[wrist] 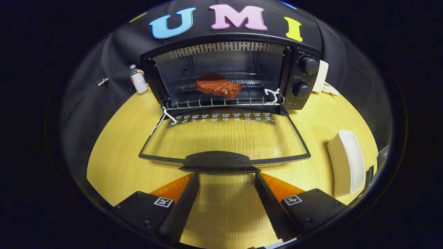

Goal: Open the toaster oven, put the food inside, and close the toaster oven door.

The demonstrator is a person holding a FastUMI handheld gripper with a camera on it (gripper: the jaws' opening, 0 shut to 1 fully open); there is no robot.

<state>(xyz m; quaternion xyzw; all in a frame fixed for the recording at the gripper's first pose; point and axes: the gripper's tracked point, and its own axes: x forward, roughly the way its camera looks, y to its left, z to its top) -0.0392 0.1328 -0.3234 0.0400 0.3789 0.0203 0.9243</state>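
The door handle (218,162) lies just ahead of the fingers (226,174), its long axis crosswise to them; they stand spread apart, gripping nothing, tips near its two ends. The door (225,138) hangs fully open and flat above the bench (114,162), and the food (218,85) rests on the rack inside the toaster oven (228,74). By my judgement only closing remains; the door's printed symbols are too small to read.
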